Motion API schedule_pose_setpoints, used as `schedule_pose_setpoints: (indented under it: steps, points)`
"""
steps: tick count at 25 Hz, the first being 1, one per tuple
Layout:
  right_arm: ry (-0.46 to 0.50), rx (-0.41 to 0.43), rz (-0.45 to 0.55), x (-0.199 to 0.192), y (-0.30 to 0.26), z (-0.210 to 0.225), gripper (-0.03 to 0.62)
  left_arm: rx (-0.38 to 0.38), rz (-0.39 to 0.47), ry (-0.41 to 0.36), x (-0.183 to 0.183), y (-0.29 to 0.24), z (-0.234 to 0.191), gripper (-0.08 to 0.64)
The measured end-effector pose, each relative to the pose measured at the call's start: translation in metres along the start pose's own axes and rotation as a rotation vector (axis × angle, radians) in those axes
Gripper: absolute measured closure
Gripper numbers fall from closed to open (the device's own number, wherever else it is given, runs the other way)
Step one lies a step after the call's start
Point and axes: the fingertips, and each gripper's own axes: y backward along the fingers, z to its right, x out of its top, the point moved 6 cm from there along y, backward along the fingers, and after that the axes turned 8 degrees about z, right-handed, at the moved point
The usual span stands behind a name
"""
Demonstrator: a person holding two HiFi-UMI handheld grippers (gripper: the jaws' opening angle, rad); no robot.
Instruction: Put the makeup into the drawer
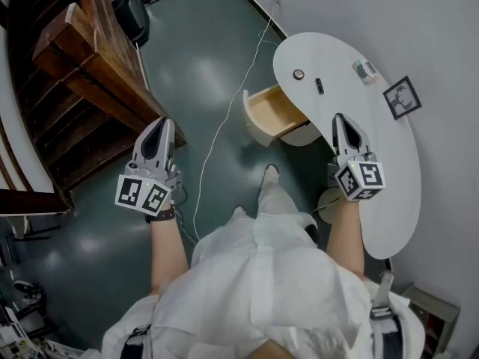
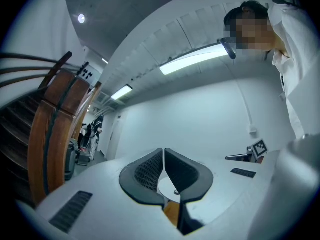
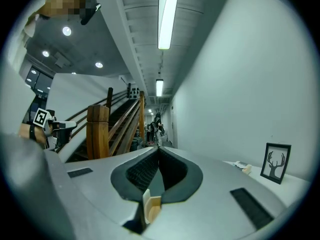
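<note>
Makeup (image 1: 299,74) is lying on the far end of the white bench (image 1: 389,170). I am seeing a small round case there, and just to its right a short dark tube (image 1: 319,86). Farther right, by the wall, a few small pale items (image 1: 365,71) are sitting beside a picture frame (image 1: 402,97) with a deer on it; I cannot tell what those items are.

The drawer (image 1: 273,114) is standing pulled out from under the bench's left edge, below the round case, with its pale wooden inside showing.

I am holding the right hand-held gripper (image 1: 340,120) over the bench's left edge, nearer to me than the makeup and apart from it. Its jaws are pressing together at the tips with nothing between them, as the right gripper view (image 3: 159,150) is showing.

The left hand-held gripper (image 1: 160,124) is hanging over the dark floor (image 1: 217,58), well to the left of the drawer and just beside the wooden staircase (image 1: 82,88). Its jaws are meeting too (image 2: 163,151), gripping nothing.

A white cable (image 1: 224,126) is trailing across the floor between the two grippers.
</note>
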Motion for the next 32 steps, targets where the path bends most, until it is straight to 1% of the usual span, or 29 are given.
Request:
schedule_pose_setpoints:
  steps: [6, 14, 20, 26, 32]
  points:
    - [0.004, -0.006, -0.029, -0.019, -0.046, 0.041, 0.583, -0.026, -0.028, 0.002, -0.024, -0.062, -0.009, 0.535]
    - [0.021, 0.011, -0.079, -0.041, -0.134, 0.106, 0.581, -0.101, -0.081, -0.001, -0.065, -0.187, -0.023, 0.535]
    - [0.023, 0.019, -0.127, -0.062, -0.174, 0.153, 0.581, -0.14, -0.117, 0.008, -0.099, -0.265, -0.022, 0.535]
    - [-0.001, 0.034, -0.176, -0.081, -0.198, 0.185, 0.58, -0.188, -0.167, 0.016, -0.128, -0.317, -0.01, 0.535]
    - [-0.013, 0.051, -0.214, -0.099, -0.206, 0.203, 0.574, -0.226, -0.196, 0.02, -0.152, -0.348, 0.004, 0.535]
